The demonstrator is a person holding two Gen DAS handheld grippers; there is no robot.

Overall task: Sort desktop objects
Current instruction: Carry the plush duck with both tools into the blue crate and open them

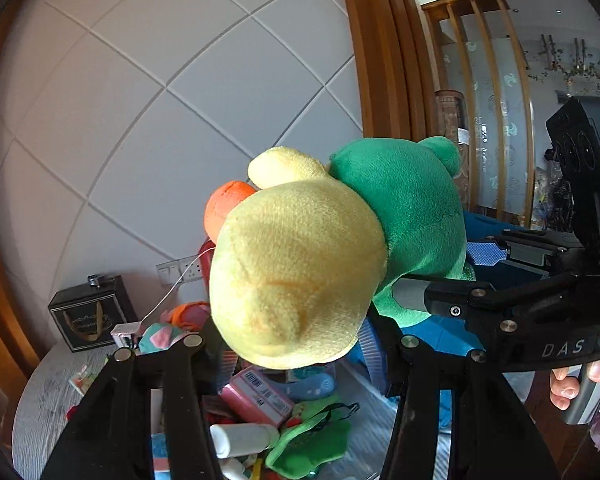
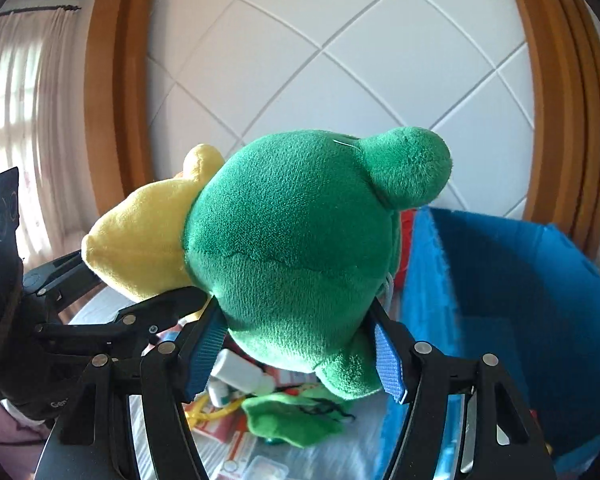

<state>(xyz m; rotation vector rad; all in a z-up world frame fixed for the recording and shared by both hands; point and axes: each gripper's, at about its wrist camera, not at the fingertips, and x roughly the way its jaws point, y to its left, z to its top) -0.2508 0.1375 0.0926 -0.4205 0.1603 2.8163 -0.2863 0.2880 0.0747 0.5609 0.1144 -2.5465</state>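
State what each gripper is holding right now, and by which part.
Both hold one plush toy. The left gripper is shut on its yellow end, the right gripper on the bottom of its green end.

grey wood-grain table (image 1: 40, 408); black box (image 1: 90, 314), pink box (image 1: 256, 398), white bottle (image 1: 242, 438), blue bin (image 2: 512, 308)

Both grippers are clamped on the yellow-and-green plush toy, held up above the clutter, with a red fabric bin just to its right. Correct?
Not quite: the fabric bin is blue, as the right wrist view shows. The rest holds: the left gripper and right gripper both clamp the plush toy above the clutter.
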